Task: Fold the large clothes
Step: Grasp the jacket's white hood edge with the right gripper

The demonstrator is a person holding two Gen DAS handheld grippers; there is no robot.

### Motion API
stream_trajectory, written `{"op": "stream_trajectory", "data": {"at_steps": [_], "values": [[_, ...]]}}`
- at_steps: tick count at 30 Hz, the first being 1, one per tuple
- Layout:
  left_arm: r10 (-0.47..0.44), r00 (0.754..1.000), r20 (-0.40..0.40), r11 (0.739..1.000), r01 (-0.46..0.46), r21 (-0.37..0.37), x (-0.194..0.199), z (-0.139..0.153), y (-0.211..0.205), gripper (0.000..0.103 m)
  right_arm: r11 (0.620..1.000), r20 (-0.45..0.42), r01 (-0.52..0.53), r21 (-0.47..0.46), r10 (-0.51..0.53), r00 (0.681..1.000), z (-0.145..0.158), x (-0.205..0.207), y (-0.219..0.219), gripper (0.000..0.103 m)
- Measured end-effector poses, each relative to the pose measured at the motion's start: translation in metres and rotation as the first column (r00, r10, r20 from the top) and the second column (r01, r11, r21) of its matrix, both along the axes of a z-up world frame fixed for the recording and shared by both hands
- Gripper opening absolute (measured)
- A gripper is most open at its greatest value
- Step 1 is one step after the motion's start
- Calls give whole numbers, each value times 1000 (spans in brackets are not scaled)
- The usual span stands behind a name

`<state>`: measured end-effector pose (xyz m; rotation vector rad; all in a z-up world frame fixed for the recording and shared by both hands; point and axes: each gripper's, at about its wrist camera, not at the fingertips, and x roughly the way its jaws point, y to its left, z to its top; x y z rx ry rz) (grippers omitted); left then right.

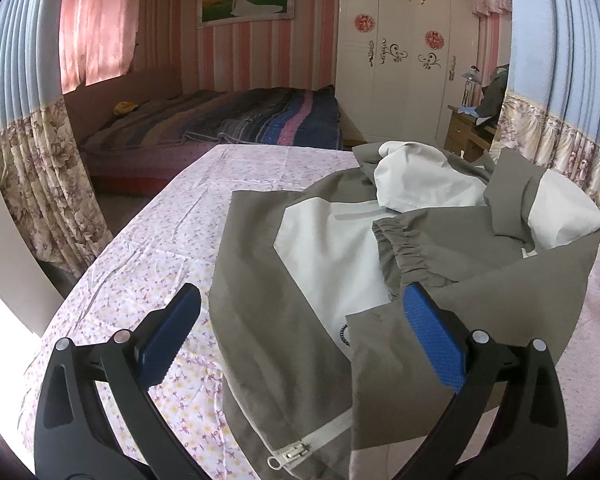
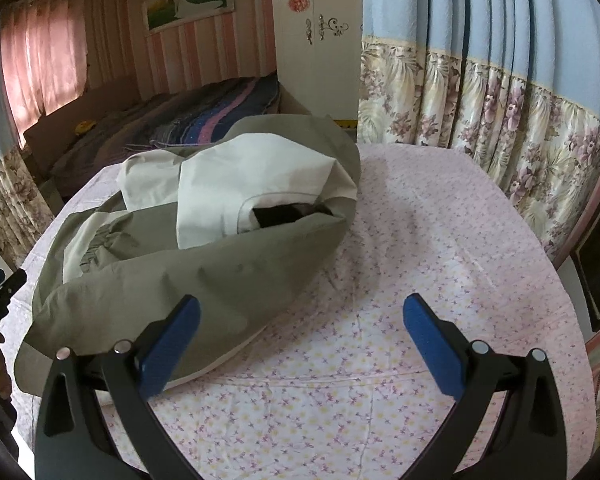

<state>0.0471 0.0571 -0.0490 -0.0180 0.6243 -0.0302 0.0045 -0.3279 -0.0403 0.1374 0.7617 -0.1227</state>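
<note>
Left wrist view takes in the largest thing first: a table (image 1: 148,264) under a pale flowered cloth, with a bed (image 1: 220,120) and a white wardrobe (image 1: 400,60) well behind it. The cloth gives a broad flat surface, which is probably why the garment is spread here. On it lies the jacket (image 1: 300,240), olive with cream panels, partly gathered: one elastic-cuffed sleeve (image 1: 412,248) is laid across the chest and the hood bunches at the far end, so the folding looks barely begun. Its zipper pull (image 1: 288,456) rests at the near hem, close to the camera.

The left gripper (image 1: 300,336) hangs low over the jacket's near edge, fingers spread wide and holding nothing; its right pad (image 1: 432,344) sits over the olive fabric, the other over bare cloth. From the right wrist view, the right gripper (image 2: 300,344) is likewise wide apart and empty, poised at the jacket's opposite side with its left pad (image 2: 168,348) over the hem. Both tools straddle an edge, likely lining up to pinch the hem.
</note>
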Motion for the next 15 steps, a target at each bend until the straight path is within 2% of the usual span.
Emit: {"op": "stream_trajectory", "data": {"at_steps": [11, 15], "values": [[13, 1000, 22, 1000, -13, 20, 9, 0, 18, 100, 998, -1, -56, 8, 56, 998, -12, 19, 39, 101], [17, 1000, 26, 999, -18, 29, 12, -2, 30, 100, 997, 8, -74, -34, 74, 997, -14, 26, 49, 101]]}}
